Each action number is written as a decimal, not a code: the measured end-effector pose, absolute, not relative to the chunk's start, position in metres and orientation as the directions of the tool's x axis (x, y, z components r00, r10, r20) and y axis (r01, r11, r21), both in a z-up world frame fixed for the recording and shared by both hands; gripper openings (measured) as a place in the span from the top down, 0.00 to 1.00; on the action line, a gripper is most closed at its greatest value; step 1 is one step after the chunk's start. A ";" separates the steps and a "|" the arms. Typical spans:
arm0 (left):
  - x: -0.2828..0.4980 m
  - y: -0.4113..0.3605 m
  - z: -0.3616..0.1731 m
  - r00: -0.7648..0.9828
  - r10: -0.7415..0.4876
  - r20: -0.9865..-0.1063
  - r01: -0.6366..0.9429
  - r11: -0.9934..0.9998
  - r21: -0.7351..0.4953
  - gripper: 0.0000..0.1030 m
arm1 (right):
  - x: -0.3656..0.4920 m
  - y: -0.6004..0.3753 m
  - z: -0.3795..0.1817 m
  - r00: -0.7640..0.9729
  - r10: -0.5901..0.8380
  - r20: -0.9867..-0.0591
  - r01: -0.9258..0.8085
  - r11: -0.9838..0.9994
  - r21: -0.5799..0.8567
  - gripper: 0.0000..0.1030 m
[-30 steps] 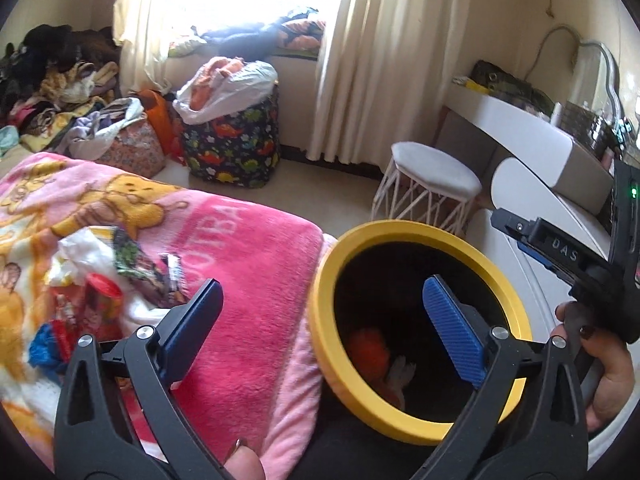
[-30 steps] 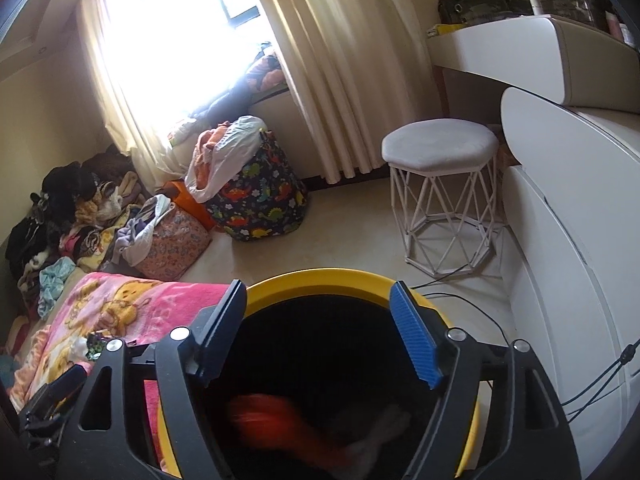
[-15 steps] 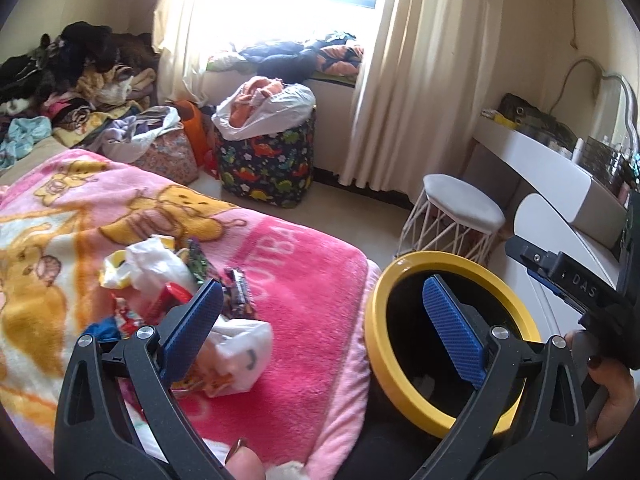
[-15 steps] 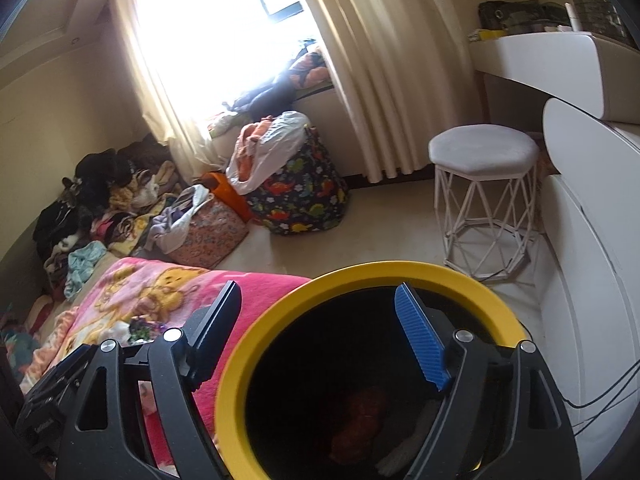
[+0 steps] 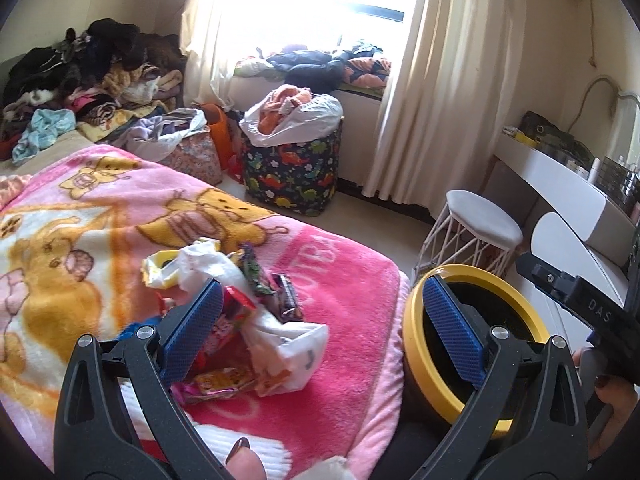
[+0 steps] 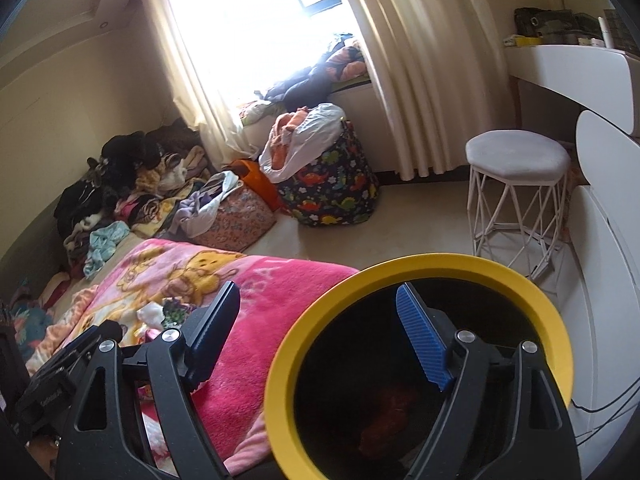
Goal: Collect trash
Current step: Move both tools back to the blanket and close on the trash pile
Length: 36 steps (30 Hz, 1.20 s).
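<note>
A pink cartoon-print fleece blanket (image 5: 332, 280) covers the bed, its rounded corner ending just beside a black waste bin with a yellow rim (image 5: 412, 320). Beyond that corner, bare cream floor (image 5: 380, 216) runs to a white wire-frame stool (image 5: 476, 228) and a dinosaur-print fabric hamper (image 5: 296, 176).

A loose heap of crumpled wrappers and white plastic bags (image 5: 240, 312) lies on the blanket well inside its edge. The left gripper (image 5: 320, 324) has its fingers wide apart with nothing clamped; its left blue pad (image 5: 196, 324) overlaps the heap's near side, the right pad shows against the bin's mouth. One dark foil wrapper (image 5: 288, 292) lies flat, its long axis running away from the camera.

The right gripper (image 6: 320, 332) has just been opening and holds nothing; its right pad stands over the bin's opening, the left over the blanket. Orange trash (image 6: 396, 412) lies at the bin's bottom.
</note>
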State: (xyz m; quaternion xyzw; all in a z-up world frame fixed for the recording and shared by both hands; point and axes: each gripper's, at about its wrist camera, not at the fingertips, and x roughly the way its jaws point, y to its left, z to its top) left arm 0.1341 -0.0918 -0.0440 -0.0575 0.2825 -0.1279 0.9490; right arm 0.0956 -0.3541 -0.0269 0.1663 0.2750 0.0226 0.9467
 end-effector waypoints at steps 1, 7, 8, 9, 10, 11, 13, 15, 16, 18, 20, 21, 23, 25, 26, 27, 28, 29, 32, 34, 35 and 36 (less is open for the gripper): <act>0.134 -0.088 -0.044 0.810 -0.268 -0.521 0.200 0.962 -0.183 0.11 | 0.096 -0.352 -0.026 0.847 0.139 -0.513 0.042 0.945 0.325 0.24; 0.134 -0.070 -0.043 0.821 -0.235 -0.520 0.162 0.970 -0.183 0.11 | 0.095 -0.336 -0.023 0.845 0.179 -0.504 -0.013 0.949 0.315 0.23; 0.134 -0.066 -0.043 0.823 -0.230 -0.520 0.156 0.971 -0.183 0.11 | 0.095 -0.333 -0.023 0.844 0.188 -0.502 -0.024 0.949 0.314 0.22; 0.133 -0.063 -0.043 0.824 -0.226 -0.520 0.151 0.971 -0.183 0.11 | 0.094 -0.330 -0.023 0.844 0.196 -0.500 -0.035 0.949 0.314 0.22; 0.133 -0.059 -0.044 0.825 -0.218 -0.521 0.142 0.973 -0.182 0.11 | 0.095 -0.327 -0.022 0.843 0.204 -0.499 -0.045 0.949 0.311 0.22; 0.132 -0.054 -0.044 0.827 -0.211 -0.521 0.134 0.974 -0.181 0.11 | 0.095 -0.323 -0.022 0.841 0.211 -0.498 -0.056 0.950 0.308 0.22; 0.132 -0.045 -0.044 0.829 -0.196 -0.523 0.117 0.977 -0.181 0.11 | 0.095 -0.314 -0.022 0.836 0.229 -0.499 -0.081 0.950 0.302 0.21; 0.132 -0.037 -0.046 0.830 -0.183 -0.527 0.101 0.978 -0.182 0.11 | 0.095 -0.306 -0.022 0.828 0.249 -0.502 -0.102 0.948 0.301 0.21; 0.131 -0.032 -0.046 0.830 -0.176 -0.530 0.091 0.979 -0.183 0.11 | 0.094 -0.303 -0.023 0.824 0.258 -0.504 -0.112 0.947 0.301 0.21; 0.131 -0.023 -0.047 0.829 -0.165 -0.534 0.077 0.980 -0.183 0.11 | 0.095 -0.294 -0.024 0.814 0.276 -0.510 -0.134 0.945 0.298 0.21; 0.131 -0.015 -0.048 0.828 -0.155 -0.539 0.063 0.981 -0.185 0.11 | 0.095 -0.285 -0.025 0.804 0.295 -0.517 -0.155 0.943 0.296 0.21; 0.131 -0.012 -0.048 0.828 -0.150 -0.541 0.057 0.981 -0.185 0.11 | 0.096 -0.281 -0.026 0.796 0.305 -0.523 -0.165 0.940 0.297 0.21; 0.130 -0.006 -0.049 0.825 -0.143 -0.547 0.051 0.982 -0.181 0.11 | 0.097 -0.272 -0.029 0.781 0.326 -0.532 -0.186 0.936 0.299 0.21; 0.129 -0.001 -0.051 0.819 -0.141 -0.556 0.049 0.983 -0.177 0.11 | 0.099 -0.262 -0.033 0.765 0.340 -0.547 -0.209 0.934 0.289 0.21; 0.128 0.001 -0.053 0.817 -0.143 -0.559 0.051 0.983 -0.178 0.11 | 0.100 -0.257 -0.036 0.753 0.347 -0.559 -0.219 0.933 0.284 0.21; 0.127 0.003 -0.054 0.814 -0.145 -0.562 0.053 0.983 -0.177 0.11 | 0.101 -0.253 -0.039 0.744 0.350 -0.569 -0.225 0.933 0.280 0.21; 0.127 0.004 -0.055 0.810 -0.147 -0.568 0.055 0.983 -0.175 0.12 | 0.102 -0.248 -0.042 0.736 0.353 -0.578 -0.233 0.933 0.274 0.21; 0.126 0.005 -0.057 0.806 -0.151 -0.573 0.060 0.983 -0.174 0.14 | 0.103 -0.243 -0.046 0.723 0.357 -0.591 -0.242 0.933 0.267 0.21; 0.127 0.006 -0.064 0.786 -0.168 -0.596 0.073 0.981 -0.180 0.21 | 0.109 -0.232 -0.056 0.692 0.370 -0.621 -0.258 0.929 0.266 0.21; 0.130 0.008 -0.070 0.767 -0.191 -0.612 0.080 0.976 -0.204 0.30 | 0.111 -0.227 -0.062 0.678 0.372 -0.634 -0.265 0.928 0.261 0.21; 0.131 0.009 -0.072 0.761 -0.200 -0.618 0.082 0.974 -0.213 0.32 | 0.114 -0.224 -0.065 0.668 0.373 -0.643 -0.269 0.928 0.259 0.21; 0.132 0.010 -0.074 0.754 -0.207 -0.623 0.085 0.972 -0.220 0.34 | 0.115 -0.221 -0.069 0.663 0.372 -0.649 -0.271 0.928 0.255 0.21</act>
